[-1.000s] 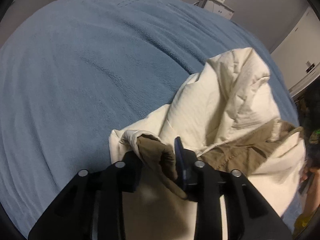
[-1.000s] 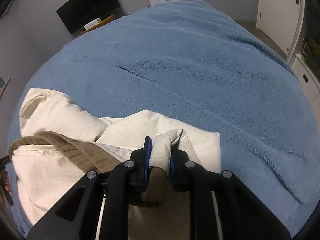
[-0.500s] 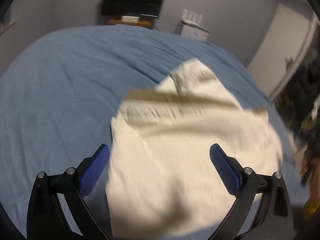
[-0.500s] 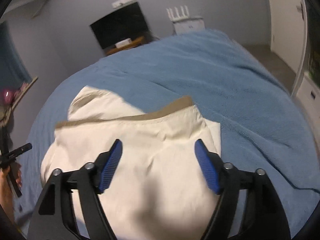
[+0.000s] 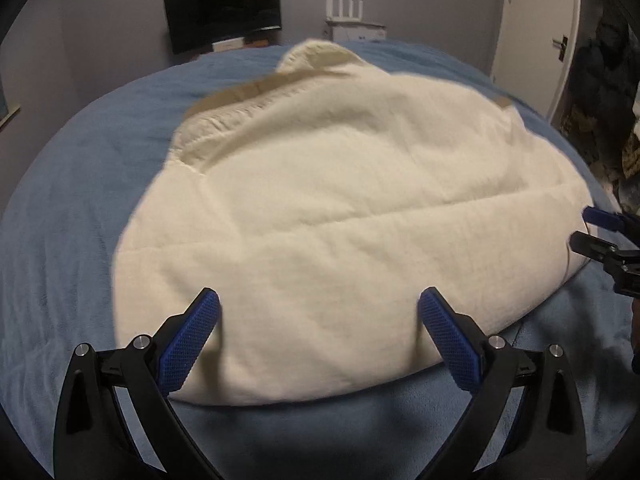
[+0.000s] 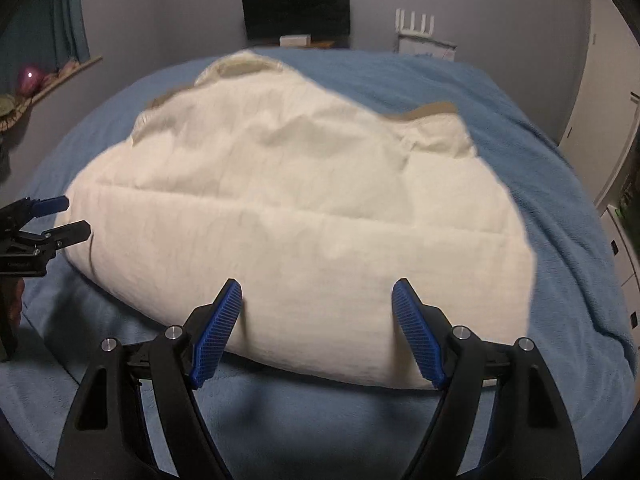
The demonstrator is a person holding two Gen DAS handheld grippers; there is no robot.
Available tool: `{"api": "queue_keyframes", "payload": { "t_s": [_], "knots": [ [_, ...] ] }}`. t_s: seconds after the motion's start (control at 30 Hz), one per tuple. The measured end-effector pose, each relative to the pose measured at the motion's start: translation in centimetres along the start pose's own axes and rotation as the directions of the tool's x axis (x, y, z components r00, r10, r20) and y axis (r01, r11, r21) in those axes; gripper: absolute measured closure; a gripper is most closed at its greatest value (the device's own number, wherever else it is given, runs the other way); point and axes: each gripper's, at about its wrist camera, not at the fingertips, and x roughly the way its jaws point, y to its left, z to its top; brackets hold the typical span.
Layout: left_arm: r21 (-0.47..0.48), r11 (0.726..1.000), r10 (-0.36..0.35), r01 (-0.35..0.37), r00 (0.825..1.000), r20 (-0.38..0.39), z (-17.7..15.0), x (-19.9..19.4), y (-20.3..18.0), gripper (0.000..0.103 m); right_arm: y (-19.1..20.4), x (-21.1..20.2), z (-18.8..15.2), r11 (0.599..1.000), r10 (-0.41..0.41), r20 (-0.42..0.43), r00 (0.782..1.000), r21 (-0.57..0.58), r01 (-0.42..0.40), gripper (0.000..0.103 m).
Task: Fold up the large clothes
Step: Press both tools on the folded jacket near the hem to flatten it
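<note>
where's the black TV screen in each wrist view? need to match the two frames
Left wrist: the black TV screen is top, left of centre, against the grey wall beyond the blue bed cover.
Right wrist: the black TV screen is top centre, above the far end of the cream garment.
Shared landmark: the white router with upright antennas, just right of the screen in both.

Grey walls (image 6: pixel 160 20), dark screen (image 6: pixel 296 8), blue-covered bed (image 6: pixel 440 92), white door (image 5: pixel 532 28).
</note>
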Motion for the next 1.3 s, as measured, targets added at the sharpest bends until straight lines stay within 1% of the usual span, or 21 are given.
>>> {"api": "queue_keyframes", "payload": {
  "t_s": [0.1,0.2,0.3,0.4,0.5,0.57,0.63,0.73,0.8,0.9,1.1,1.3],
  "knots": [
    [0.006,1.000,0.004,-0.004,1.000,-0.011,0.7,2.0,-0.2,0.005,0.4,1.4,1.1,1.000,-0.003,0.018,1.000,-0.005,0.003,0.021],
    [0.011,1.000,-0.002,0.002,1.000,-0.009,1.9,3.4,-0.3,0.005,0.7,3.3,3.5,1.000,-0.012,0.027,1.000,0.002,0.011,0.021],
    [-0.025,1.000,-0.009,0.010,1.000,0.011,4.2,4.6,0.3,0.005,0.8,5.5,6.0,1.000,-0.014,0.013,1.000,0.028,0.014,0.021],
    [-0.038,0.999,-0.004,0.004,1.000,0.001,7.2,6.7,0.6,0.005,1.0,7.8,8.6,0.999,-0.028,0.002,1.000,0.046,0.028,0.021],
    [-0.040,0.999,0.005,-0.006,0.999,-0.043,10.5,9.7,1.2,0.005,1.0,10.2,10.9,0.997,-0.042,-0.026,0.999,0.060,0.043,0.019],
    [-0.042,0.999,0.008,-0.011,0.997,-0.074,12.1,11.2,1.6,0.005,0.8,11.6,12.3,0.996,-0.047,-0.044,0.998,0.074,0.050,0.019],
    [-0.050,0.999,0.016,-0.020,0.996,-0.085,13.6,12.3,2.1,0.005,0.5,12.7,13.4,0.995,-0.042,-0.055,0.998,0.087,0.047,0.019],
    [-0.094,0.994,0.047,-0.054,0.996,-0.074,15.5,13.4,3.1,0.005,0.2,14.2,14.8,0.994,-0.042,-0.064,0.997,0.098,0.048,0.019],
    [-0.107,0.992,0.051,-0.061,0.995,-0.091,15.9,14.1,3.5,0.005,0.2,15.3,15.2,0.994,-0.046,-0.085,0.995,0.091,0.054,0.019],
    [-0.116,0.992,0.035,-0.049,0.992,-0.121,15.8,15.6,4.0,0.005,-0.2,16.8,14.7,0.993,-0.033,-0.123,0.992,0.106,0.046,0.015],
    [-0.102,0.994,0.012,-0.025,0.992,-0.128,14.6,17.2,4.5,0.005,-0.1,18.2,13.6,0.994,-0.040,-0.126,0.991,0.099,0.052,0.013],
    [-0.091,0.995,0.025,-0.038,0.990,-0.137,14.4,18.4,4.5,0.005,0.0,19.3,13.2,0.994,-0.054,-0.134,0.990,0.089,0.066,0.012]
  ]
}}
